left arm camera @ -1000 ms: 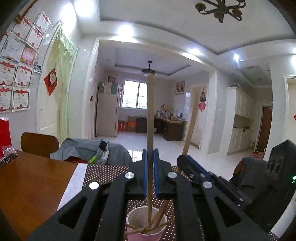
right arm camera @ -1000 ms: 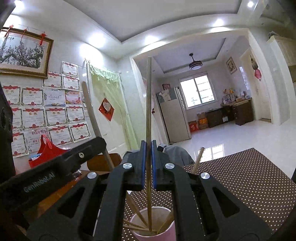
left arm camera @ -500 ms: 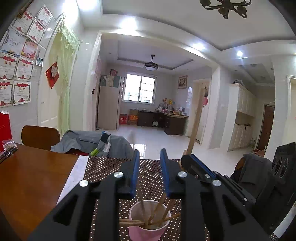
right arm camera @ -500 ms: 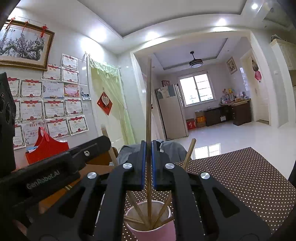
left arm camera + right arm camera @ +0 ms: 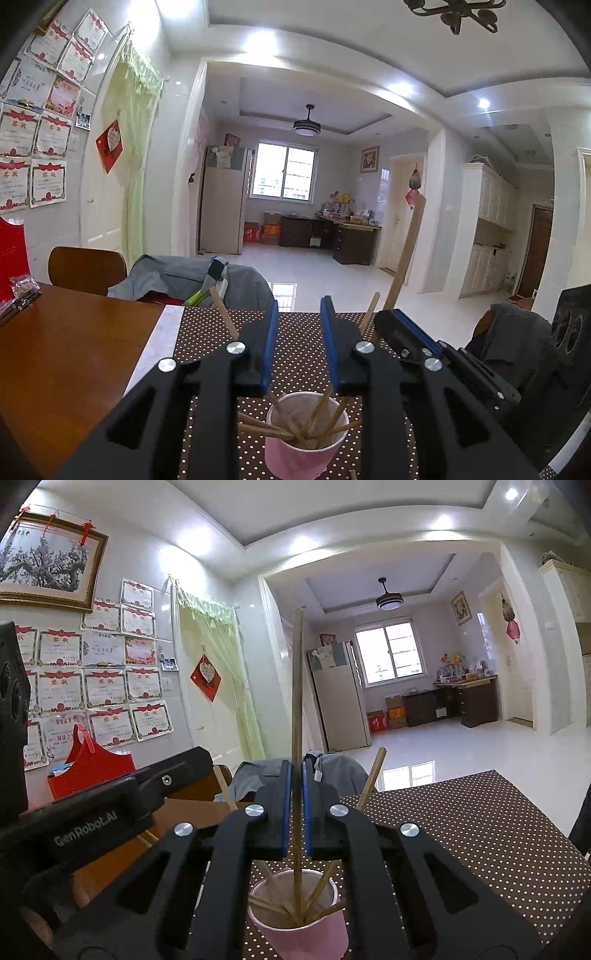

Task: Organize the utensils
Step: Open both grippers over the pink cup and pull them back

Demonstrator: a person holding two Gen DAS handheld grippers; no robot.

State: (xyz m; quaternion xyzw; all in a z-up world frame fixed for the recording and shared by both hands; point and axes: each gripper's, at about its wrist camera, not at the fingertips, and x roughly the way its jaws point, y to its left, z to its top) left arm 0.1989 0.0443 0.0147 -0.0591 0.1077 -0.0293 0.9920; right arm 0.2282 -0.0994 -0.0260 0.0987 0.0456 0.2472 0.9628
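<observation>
A pink paper cup (image 5: pixel 304 448) with several wooden chopsticks in it stands on a brown dotted table mat (image 5: pixel 295 334); it also shows in the right wrist view (image 5: pixel 295 926). My left gripper (image 5: pixel 297 325) is open and empty just above the cup. My right gripper (image 5: pixel 296 786) is shut on one upright chopstick (image 5: pixel 297 686) whose lower end reaches into the cup. In the left wrist view the right gripper (image 5: pixel 410 332) is at the right, with its chopstick (image 5: pixel 406 251) rising from it.
The mat covers part of a wooden table (image 5: pixel 62 343). A chair (image 5: pixel 86 267) with grey clothing (image 5: pixel 177 275) stands behind it. A red bag (image 5: pixel 90 760) sits at the table's left. The left gripper's body (image 5: pixel 96 808) fills the left of the right wrist view.
My left gripper opened and let go of its chopstick, which dropped into the cup and now leans there. My right gripper still holds its chopstick upright over the cup.
</observation>
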